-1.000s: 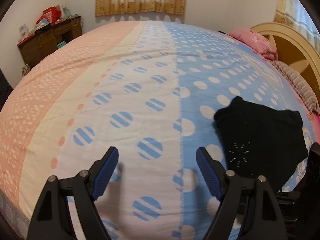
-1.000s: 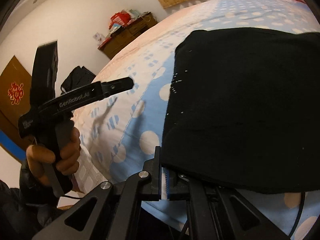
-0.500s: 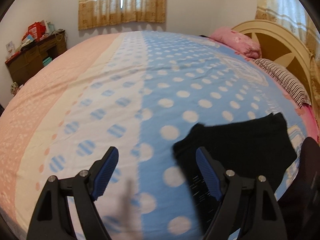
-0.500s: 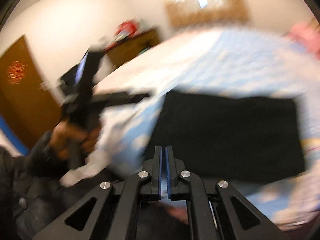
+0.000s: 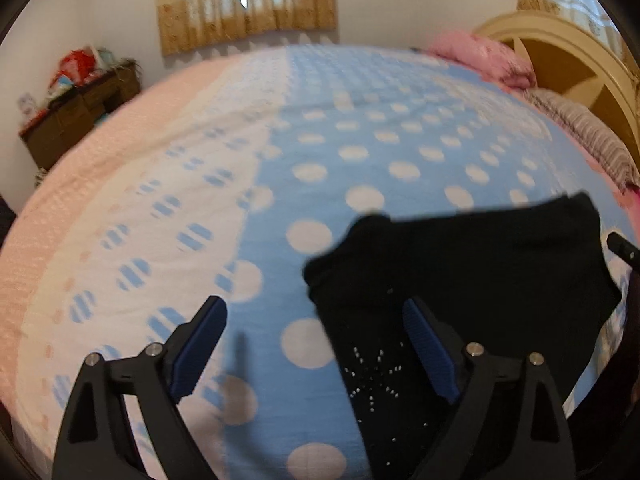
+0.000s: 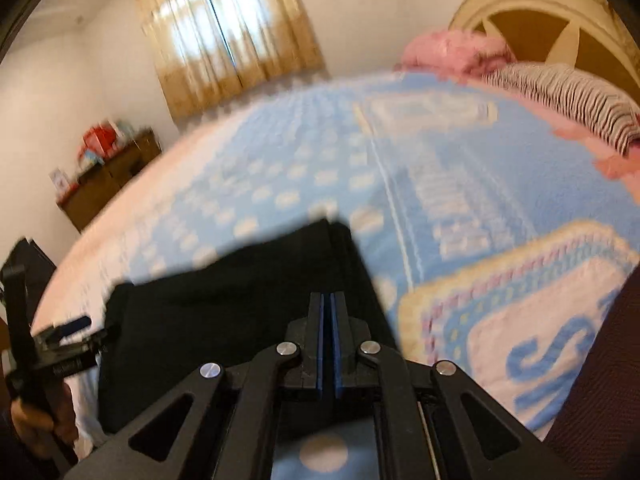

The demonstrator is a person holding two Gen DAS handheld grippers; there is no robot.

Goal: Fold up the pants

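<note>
The black pants (image 5: 460,288) lie folded in a compact block on the blue dotted bedspread (image 5: 360,152), with a small white stud pattern near the front edge. My left gripper (image 5: 316,344) is open, its right finger over the pants' left part and its left finger over bare bedspread. In the right wrist view the pants (image 6: 224,312) lie just ahead and left of my right gripper (image 6: 328,340), whose jaws are closed together with nothing visibly between them. The left gripper (image 6: 60,344) shows at the far left there.
Pink pillow (image 5: 484,56) and striped pillow (image 5: 588,136) lie by the cream headboard (image 5: 572,64) at right. A wooden dresser (image 5: 76,116) with clutter stands by the far wall at left. A curtained window (image 5: 248,0) is behind the bed.
My right gripper let go of the pants' edge and swung right, staying shut. My left gripper moved right, so the pants now sit under its right finger.
</note>
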